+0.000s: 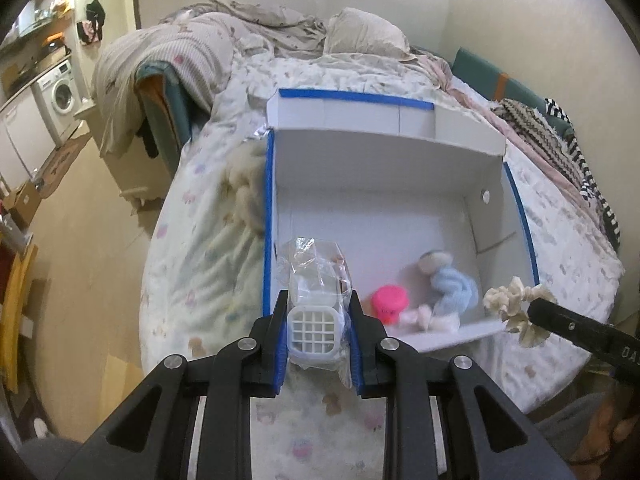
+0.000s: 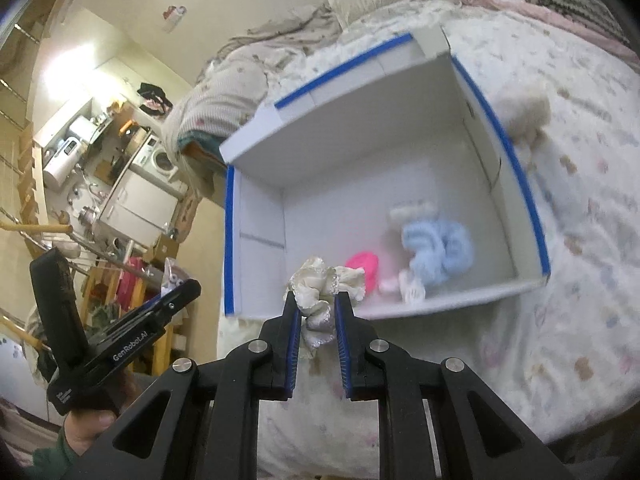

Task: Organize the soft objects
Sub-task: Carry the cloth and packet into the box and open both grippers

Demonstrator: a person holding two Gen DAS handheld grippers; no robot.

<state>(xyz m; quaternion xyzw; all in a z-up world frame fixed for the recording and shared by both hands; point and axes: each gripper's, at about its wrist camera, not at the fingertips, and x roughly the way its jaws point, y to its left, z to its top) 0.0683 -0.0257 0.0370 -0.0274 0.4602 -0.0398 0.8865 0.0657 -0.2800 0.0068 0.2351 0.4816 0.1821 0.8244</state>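
A white box (image 1: pixel 384 148) with blue-taped edges lies open on the bed; it also shows in the right wrist view (image 2: pixel 360 128). Inside lie a pink toy (image 1: pixel 389 300) and a light blue plush (image 1: pixel 456 286), also seen in the right wrist view as the pink toy (image 2: pixel 366 264) and blue plush (image 2: pixel 438 246). My left gripper (image 1: pixel 319 322) is shut on a white gridded item in a clear plastic bag (image 1: pixel 316 308), held over the box's near left corner. My right gripper (image 2: pixel 317 304) is shut on a cream scrunchie (image 2: pixel 324 288), held over the box's near edge; the scrunchie (image 1: pixel 514 306) shows in the left view too.
A fluffy beige plush (image 1: pixel 244 184) lies on the bed against the box's left wall; it shows in the right wrist view (image 2: pixel 524 114). Pillows and a rumpled quilt (image 1: pixel 280 40) sit behind the box. Striped clothes (image 1: pixel 560 136) lie at the bed's right. The floor and a washing machine (image 1: pixel 60 92) are left.
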